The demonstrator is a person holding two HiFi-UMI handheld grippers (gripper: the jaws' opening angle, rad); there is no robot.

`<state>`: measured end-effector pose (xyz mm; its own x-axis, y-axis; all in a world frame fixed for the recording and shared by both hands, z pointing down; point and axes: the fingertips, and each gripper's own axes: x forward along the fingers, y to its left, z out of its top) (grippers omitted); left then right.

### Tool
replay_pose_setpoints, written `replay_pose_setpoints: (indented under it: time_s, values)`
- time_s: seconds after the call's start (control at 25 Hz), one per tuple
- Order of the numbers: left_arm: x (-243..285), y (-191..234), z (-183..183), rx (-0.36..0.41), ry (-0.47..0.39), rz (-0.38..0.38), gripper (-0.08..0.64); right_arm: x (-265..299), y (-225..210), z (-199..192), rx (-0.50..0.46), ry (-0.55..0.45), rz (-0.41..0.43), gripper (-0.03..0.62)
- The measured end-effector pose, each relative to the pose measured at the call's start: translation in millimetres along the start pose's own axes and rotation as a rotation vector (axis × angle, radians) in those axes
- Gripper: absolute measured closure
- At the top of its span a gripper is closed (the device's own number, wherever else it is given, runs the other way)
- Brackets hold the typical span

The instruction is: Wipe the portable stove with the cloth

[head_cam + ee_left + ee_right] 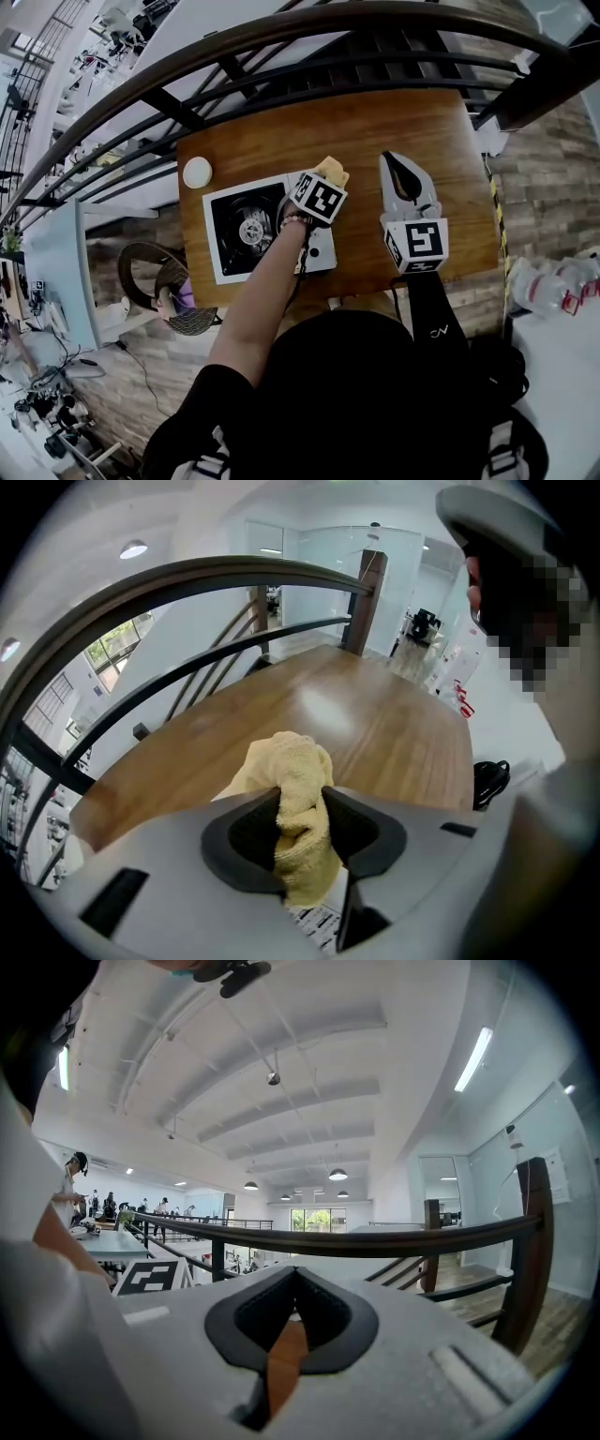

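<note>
Wood-grained desk [403, 122] stands against a curved dark railing [281, 28] in the head view. On its left half lies the portable stove [246, 230], long axis running left to right, black burner well toward the left. A forearm and the left tool [323, 178] cover its right end. A yellow cloth [332, 169] shows at that tool's tip, by the stove's far right corner. The right tool [398, 159] is apart over bare wood, pointing away.

In the left gripper view, the left tool [300, 794] is clenched on the cloth [286, 761], which runs upright between the jaws and bunches above them; the stove is hard to make out.

In the right gripper view, the right tool [295, 1274] is closed tip to tip and empty.
</note>
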<state>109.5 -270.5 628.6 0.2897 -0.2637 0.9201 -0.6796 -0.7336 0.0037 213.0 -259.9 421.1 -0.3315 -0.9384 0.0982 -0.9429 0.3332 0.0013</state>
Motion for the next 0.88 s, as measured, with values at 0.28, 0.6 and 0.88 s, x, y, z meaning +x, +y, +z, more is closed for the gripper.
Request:
replay_pose_setpoints:
  time_s: [0.28, 0.6, 0.88]
  values:
    - [-5.5, -24.6, -4.0, 0.035, -0.066, -0.059, 0.434, -8.6, 9.0, 1.8, -0.001, -0.008, -0.027, 0.589]
    - [-17.2, -76.1, -44.7, 0.091, -0.07, -0.118, 0.434, -53.7, 33.6, 0.9, -0.012, -0.008, -0.084, 0.589]
    - [-34.6, -130.3, -85.2, 0.151, -0.08, -0.187, 0.434, -98.1, 62.4, -1.4, -0.029, 0.012, -0.113, 0.588]
